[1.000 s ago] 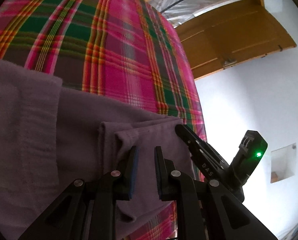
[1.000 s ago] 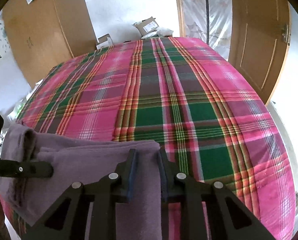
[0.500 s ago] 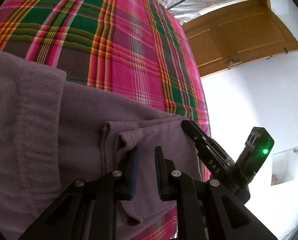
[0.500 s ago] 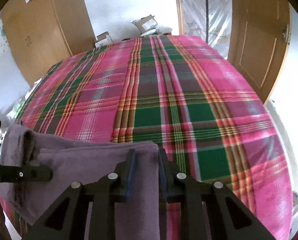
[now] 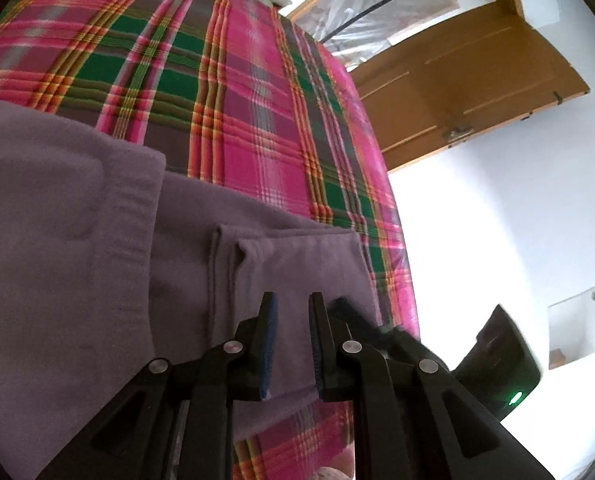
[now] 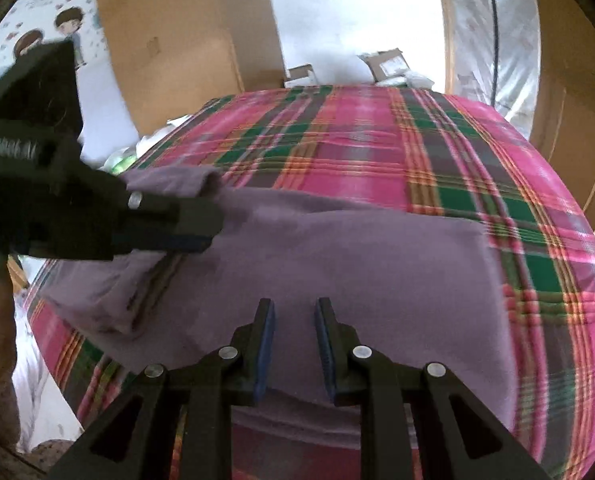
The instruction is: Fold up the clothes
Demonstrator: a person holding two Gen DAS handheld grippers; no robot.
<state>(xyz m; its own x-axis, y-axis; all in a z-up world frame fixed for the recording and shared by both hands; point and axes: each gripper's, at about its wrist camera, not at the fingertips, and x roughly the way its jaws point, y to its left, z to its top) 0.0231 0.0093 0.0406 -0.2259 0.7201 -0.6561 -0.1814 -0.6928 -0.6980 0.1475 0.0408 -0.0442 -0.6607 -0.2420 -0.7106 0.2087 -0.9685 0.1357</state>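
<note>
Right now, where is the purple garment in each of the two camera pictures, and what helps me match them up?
Left wrist view: the purple garment fills the lower left, running under the left gripper.
Right wrist view: the garment spreads across the middle, above the right gripper, with the left gripper over its left end.
Shared landmark: the plaid bedcover under it.

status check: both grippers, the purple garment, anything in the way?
Left gripper: jaws parted, over the cloth. Right gripper: jaws parted, nothing gripped. Purple garment folded, flat on plaid bedspread. No obstruction seen.
</note>
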